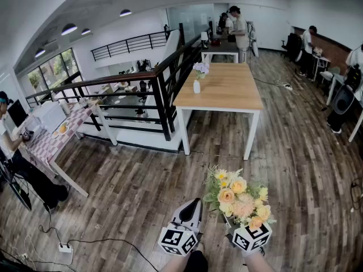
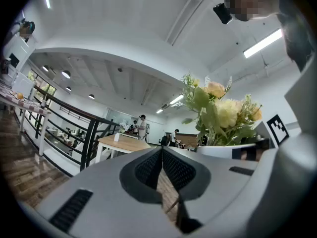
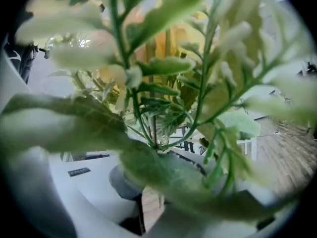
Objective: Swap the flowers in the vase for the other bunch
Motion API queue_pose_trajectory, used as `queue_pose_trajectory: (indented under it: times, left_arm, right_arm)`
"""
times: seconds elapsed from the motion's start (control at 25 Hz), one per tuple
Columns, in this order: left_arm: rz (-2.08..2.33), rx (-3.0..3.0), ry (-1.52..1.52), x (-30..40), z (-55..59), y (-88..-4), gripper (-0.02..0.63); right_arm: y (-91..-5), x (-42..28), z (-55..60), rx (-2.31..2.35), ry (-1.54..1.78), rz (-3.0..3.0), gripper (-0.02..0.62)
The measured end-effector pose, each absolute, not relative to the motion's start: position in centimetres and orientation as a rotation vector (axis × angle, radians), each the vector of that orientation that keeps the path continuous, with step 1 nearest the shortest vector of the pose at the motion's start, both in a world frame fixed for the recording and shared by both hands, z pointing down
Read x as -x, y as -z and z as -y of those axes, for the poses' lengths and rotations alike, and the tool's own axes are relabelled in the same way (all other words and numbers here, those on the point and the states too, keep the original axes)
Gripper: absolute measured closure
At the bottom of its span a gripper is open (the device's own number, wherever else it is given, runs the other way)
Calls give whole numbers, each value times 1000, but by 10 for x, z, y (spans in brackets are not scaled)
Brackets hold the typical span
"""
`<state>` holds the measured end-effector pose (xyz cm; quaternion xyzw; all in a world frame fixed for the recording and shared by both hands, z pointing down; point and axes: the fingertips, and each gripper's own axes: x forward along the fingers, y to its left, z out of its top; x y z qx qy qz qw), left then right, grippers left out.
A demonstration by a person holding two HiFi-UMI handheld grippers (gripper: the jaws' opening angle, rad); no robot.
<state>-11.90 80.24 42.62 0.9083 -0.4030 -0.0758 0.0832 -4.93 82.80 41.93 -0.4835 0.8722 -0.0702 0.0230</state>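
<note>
A small white vase (image 1: pixel 196 86) with pale purple flowers (image 1: pixel 201 68) stands at the left edge of the wooden table (image 1: pixel 227 92), far ahead of me. My right gripper (image 1: pixel 235 229) is shut on the stems of a yellow and orange bunch (image 1: pixel 240 199), held level low in the head view. The stems (image 3: pixel 151 123) and leaves fill the right gripper view and hide most of the jaws. My left gripper (image 1: pixel 193 204) is beside it, shut and empty, its pads (image 2: pixel 171 168) pressed together. In the left gripper view the bunch (image 2: pixel 218 114) is at the right and the table (image 2: pixel 123 143) is far off.
A black railing (image 1: pixel 153 89) runs along the table's left side. A table with a checked cloth (image 1: pixel 54 140) stands at the left, with a seated person. Several people stand at desks at the back. A cable and power strip (image 1: pixel 63 247) lie on the wood floor.
</note>
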Motion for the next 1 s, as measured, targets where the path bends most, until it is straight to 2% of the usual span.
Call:
queue_pose_trajectory:
  times: [1.0]
  left_arm:
    - [1119,-2728,151,145,-593,-446,594]
  right_arm:
    - [-442,69,-623,1614,294,-2611,540]
